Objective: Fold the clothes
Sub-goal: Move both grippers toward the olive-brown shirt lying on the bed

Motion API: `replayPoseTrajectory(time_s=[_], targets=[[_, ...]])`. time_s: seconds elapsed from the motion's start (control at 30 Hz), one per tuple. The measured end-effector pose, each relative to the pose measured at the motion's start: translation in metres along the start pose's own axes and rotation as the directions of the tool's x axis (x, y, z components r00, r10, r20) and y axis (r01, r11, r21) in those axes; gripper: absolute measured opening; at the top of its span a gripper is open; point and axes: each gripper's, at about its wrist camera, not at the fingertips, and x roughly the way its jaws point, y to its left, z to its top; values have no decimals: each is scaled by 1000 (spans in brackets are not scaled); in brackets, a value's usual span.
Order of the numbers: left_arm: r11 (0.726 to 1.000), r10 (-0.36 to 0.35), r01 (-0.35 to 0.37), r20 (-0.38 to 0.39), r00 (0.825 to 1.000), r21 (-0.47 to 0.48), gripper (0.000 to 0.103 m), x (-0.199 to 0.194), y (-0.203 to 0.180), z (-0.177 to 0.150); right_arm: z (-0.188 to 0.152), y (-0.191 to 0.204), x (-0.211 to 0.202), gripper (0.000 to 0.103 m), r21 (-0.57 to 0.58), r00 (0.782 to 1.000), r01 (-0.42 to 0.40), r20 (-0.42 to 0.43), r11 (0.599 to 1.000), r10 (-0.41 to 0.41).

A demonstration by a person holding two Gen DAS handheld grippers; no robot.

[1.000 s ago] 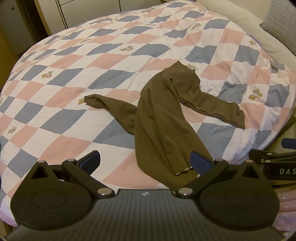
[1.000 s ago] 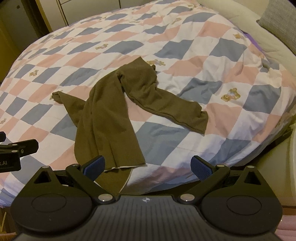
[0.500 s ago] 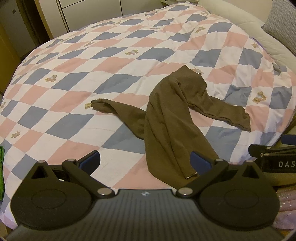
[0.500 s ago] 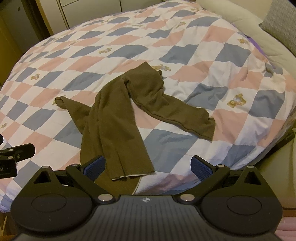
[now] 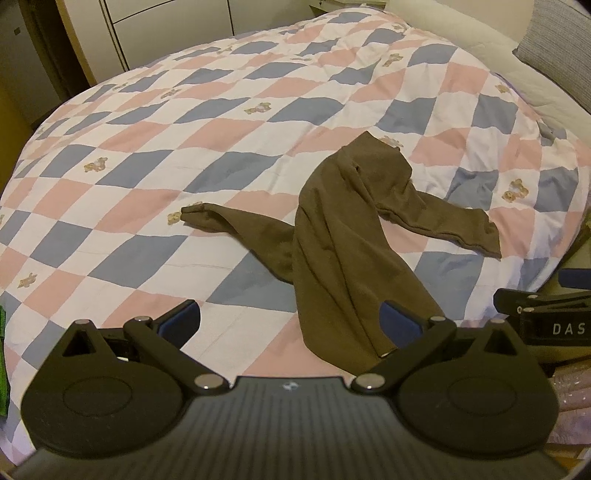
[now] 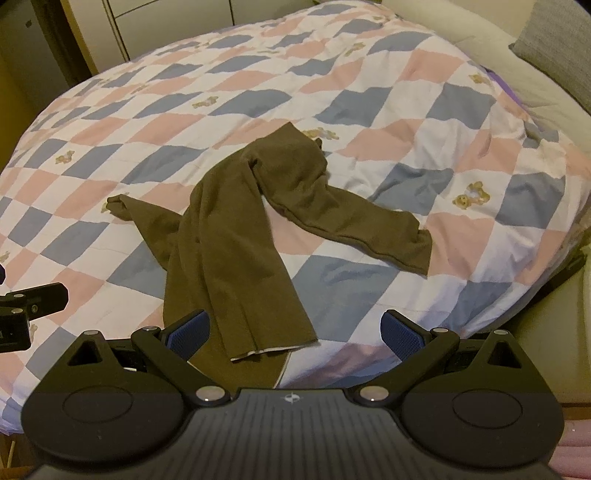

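Note:
A brown long-sleeved garment [image 5: 343, 254] lies crumpled on the checked quilt [image 5: 184, 147], its body bunched lengthwise and its hem hanging near the bed's front edge. One sleeve [image 5: 229, 221] points left, the other sleeve [image 5: 443, 221] points right. My left gripper [image 5: 290, 319] is open, just short of the hem and a little left of it, holding nothing. In the right wrist view the same garment [image 6: 236, 236] sits centre-left, and my right gripper [image 6: 295, 330] stands open with the hem [image 6: 273, 349] between its fingers but untouched.
The quilt [image 6: 406, 92] covers a bed with pink, blue and white diamonds. A grey cushion [image 5: 557, 40] and a pale sheet [image 6: 517, 74] are at the far right. White cabinet doors [image 5: 166, 29] stand behind the bed. A green item [image 5: 3, 354] shows at the left edge.
Both grippers have drifted slightly left and closer to the bed, so the garment sits further right in both views. The garment has not moved; both grippers stay open.

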Motion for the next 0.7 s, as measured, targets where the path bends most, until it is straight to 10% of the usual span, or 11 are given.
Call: replayPoseTrajectory(time_s=[0.7], targets=[[996, 44, -49, -72, 996, -76, 102, 38, -37, 41, 55, -53, 44, 102, -73, 995, -73, -72, 995, 68]])
